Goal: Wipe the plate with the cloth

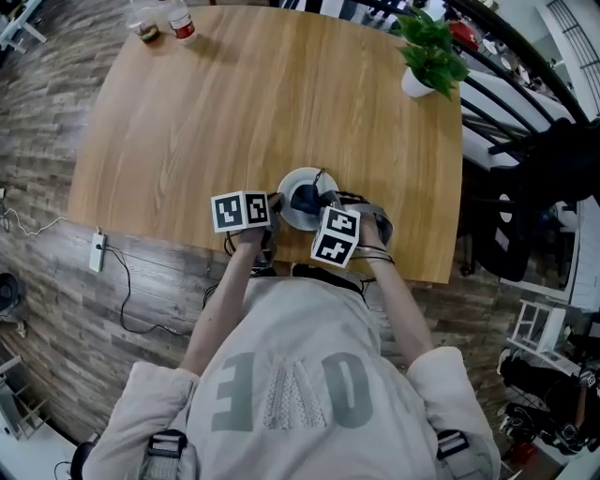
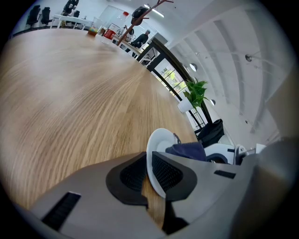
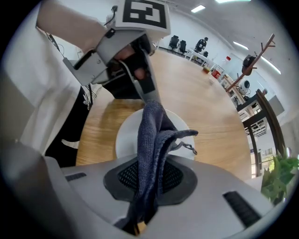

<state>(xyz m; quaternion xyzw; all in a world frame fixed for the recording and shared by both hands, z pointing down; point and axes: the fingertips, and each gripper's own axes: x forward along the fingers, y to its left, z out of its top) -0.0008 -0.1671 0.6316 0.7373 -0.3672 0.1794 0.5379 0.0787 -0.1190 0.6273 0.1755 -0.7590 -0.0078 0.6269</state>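
On the wooden tabletop [image 1: 234, 112], my left fingers [image 2: 132, 175] pinch the plate [image 2: 159, 142] rim; my right fingers [image 3: 176, 177] pinch the cloth [image 3: 152, 140] over it.

Light wood table [image 1: 234, 122] with rounded corners, on a grey-brown plank floor [image 1: 47, 309]. 1 green plant in a white pot [image 1: 429, 52] at the far right edge; 2 small containers [image 1: 181, 23] at the far left corner. White power strip [image 1: 97, 251] with cable on the floor, left side. Black slatted frames [image 1: 502, 108] to the right. White ceiling with strip lights [image 3: 198, 8]. Wooden coat stand [image 3: 260, 55] and desks [image 3: 198, 55] in the distance.
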